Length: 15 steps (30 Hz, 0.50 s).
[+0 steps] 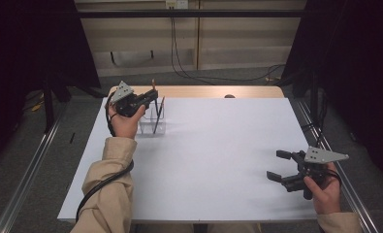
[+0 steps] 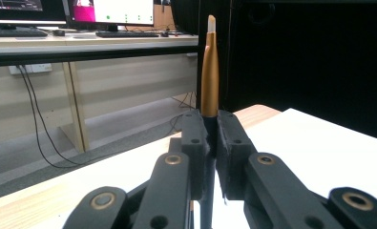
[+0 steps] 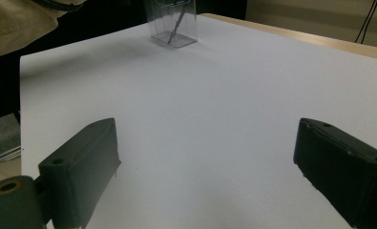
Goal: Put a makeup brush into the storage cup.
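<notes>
Gold-barrelled and upright, the pen (image 2: 210,71) sits pinched between the jaws of your left gripper (image 1: 148,98), its pale tip pointing up, and it hangs at the clear plastic holder (image 1: 152,121) near the far left corner of the white table (image 1: 218,155). A second dark pen (image 1: 159,114) leans inside that holder already. From the high view you cannot tell whether the held pen's lower end is inside the holder's mouth or just above its rim.

Your right gripper (image 1: 277,165) hovers low over the near right corner, jaws spread wide and holding nothing, well apart from the holder.

The risk lies in how light that holder looks. If you lower the pen off-centre, its end may catch the rim or push against the leaning pen, and the holder could tip or slide, since nothing steadies it. Letting go while the pen is tilted may send it toppling out. Keep it vertical and centred over the opening before you open the jaws.
</notes>
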{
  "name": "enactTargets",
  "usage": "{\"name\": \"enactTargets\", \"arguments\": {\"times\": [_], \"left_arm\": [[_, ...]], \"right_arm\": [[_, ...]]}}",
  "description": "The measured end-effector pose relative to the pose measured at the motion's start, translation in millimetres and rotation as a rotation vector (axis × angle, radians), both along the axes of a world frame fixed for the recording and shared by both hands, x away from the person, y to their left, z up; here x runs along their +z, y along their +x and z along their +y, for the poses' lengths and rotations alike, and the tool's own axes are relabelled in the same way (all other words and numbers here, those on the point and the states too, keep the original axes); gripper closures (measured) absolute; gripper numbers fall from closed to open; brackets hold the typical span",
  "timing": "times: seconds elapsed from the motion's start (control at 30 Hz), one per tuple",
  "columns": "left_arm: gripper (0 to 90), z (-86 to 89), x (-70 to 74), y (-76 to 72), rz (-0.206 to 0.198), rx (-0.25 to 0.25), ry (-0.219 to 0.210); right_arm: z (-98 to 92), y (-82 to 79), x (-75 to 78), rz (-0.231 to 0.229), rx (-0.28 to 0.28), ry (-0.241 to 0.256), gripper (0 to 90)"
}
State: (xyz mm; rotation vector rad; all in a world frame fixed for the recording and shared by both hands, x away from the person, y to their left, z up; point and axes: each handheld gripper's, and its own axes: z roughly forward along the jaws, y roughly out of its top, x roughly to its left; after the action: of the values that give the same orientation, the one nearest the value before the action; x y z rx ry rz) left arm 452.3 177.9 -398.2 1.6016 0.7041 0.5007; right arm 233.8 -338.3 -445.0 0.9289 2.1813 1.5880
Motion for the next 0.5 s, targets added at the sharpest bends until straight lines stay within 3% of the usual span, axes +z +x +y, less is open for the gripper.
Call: {"name": "enactTargets", "arguments": {"times": [0.5], "left_arm": [[83.3,-5.2,-4.4,-2.4,0.019,-0.013,-0.007]], "right_arm": [[0.2,1.3,-0.4,-0.001,0.002,0.007,8.1]]}}
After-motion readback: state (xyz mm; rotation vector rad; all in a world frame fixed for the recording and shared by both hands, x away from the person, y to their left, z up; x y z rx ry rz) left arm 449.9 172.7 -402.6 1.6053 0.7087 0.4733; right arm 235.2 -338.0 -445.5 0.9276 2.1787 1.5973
